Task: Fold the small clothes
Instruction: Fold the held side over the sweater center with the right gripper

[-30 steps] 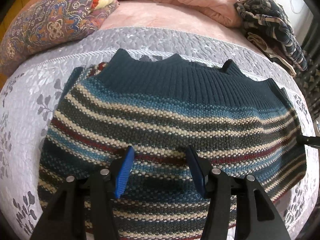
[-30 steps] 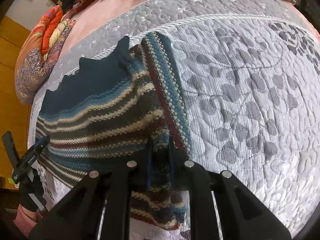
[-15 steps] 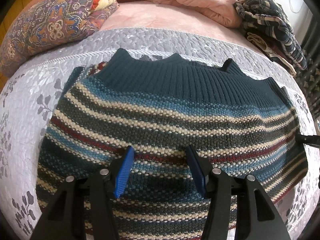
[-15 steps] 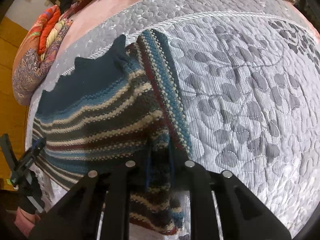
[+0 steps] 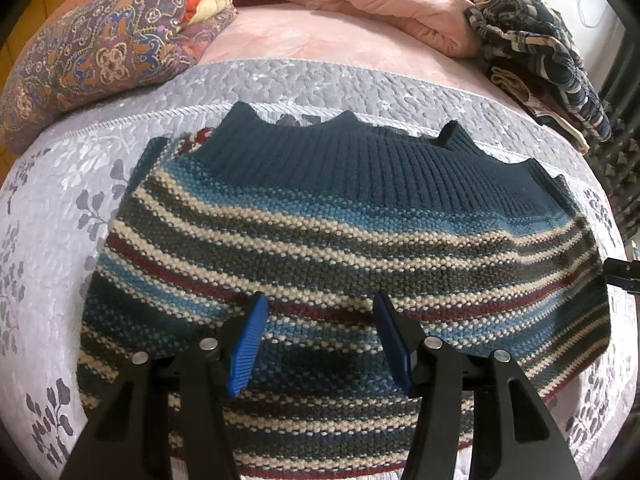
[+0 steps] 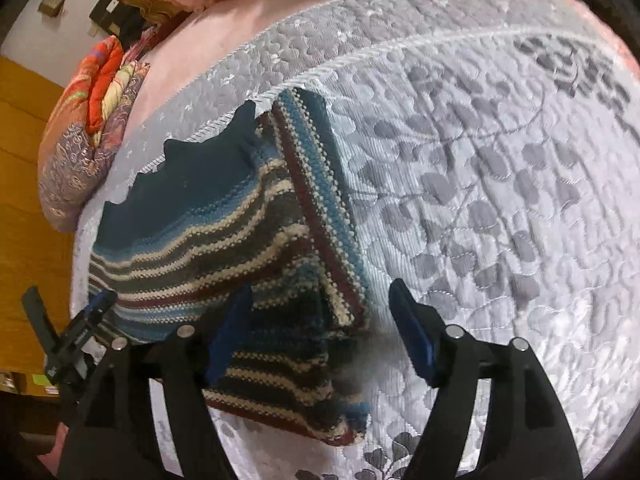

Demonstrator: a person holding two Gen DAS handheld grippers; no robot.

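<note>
Sweater first: striped knit sweater [image 5: 340, 248] in blue, cream, grey and maroon with a dark teal ribbed hem, lying flat on the grey quilted bedspread [image 5: 60, 220] with its leaf pattern, already doubled over so that the ribbed edge sits on the far side and a folded band runs along the right edge. Left gripper [image 5: 318, 340] above the near middle of the sweater, blue pads spread wide, nothing held. Right gripper [image 6: 320, 332] at the sweater's near right corner, pads likewise wide apart and empty, one pad over the knit, the other over bare bedspread beside the sweater.

Best handled as a fresh grasp for the next fold, probably. Worth taking both layers at the near edge, not the top one alone, since thick knit slides layer on layer. Pinching close to the corners keeps the edge straight; a grip at the middle lets the ends droop. Lifting low and carrying toward the ribbed hem, stripes kept parallel, avoids skewing. Snagging risk on the open weave: pads shut squarely, no dragging across the sweater. Paisley pillow [image 5: 92, 56] beyond the sweater's far left corner, well clear.
</note>
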